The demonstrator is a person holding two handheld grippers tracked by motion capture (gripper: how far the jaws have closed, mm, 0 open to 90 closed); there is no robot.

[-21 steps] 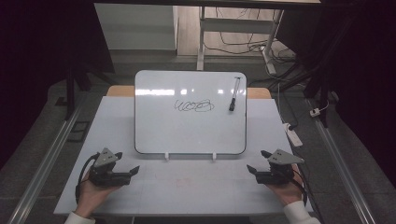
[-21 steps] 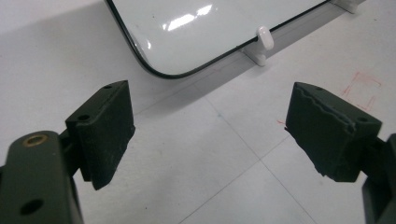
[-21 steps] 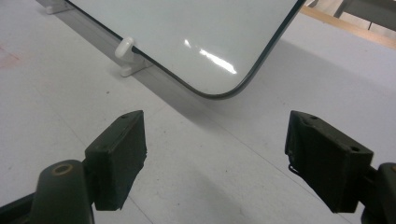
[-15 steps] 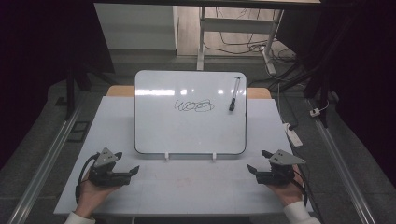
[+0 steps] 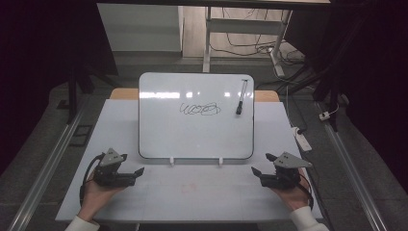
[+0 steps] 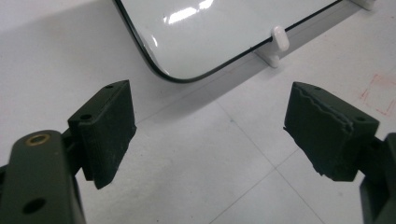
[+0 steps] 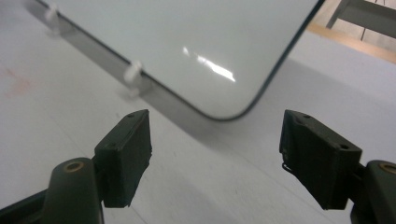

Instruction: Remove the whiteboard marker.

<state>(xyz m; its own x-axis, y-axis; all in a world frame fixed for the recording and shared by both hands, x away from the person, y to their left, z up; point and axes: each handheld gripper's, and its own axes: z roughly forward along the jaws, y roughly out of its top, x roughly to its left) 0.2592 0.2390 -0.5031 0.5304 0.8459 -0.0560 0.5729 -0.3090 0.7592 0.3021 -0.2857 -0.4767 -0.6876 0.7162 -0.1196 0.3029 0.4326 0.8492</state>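
Note:
A whiteboard (image 5: 196, 130) with a black scribble (image 5: 200, 109) lies propped on two small white clips in the middle of the white table (image 5: 192, 192). A black marker (image 5: 241, 102) rests on the board's upper right part. My left gripper (image 5: 137, 173) sits on the table in front of the board's near left corner (image 6: 177, 74), open and holding nothing. My right gripper (image 5: 256, 174) rests by the near right corner (image 7: 224, 114), also open with nothing between its jaws. In the left gripper view (image 6: 210, 135) and the right gripper view (image 7: 215, 154) bare table lies between the jaws.
A white clip (image 6: 279, 39) holds the board's front edge; another clip (image 7: 133, 74) appears in the right gripper view. A faint red mark (image 5: 187, 186) is on the table between the grippers. A white power strip (image 5: 302, 139) lies off the table's right side. Metal rails flank the table.

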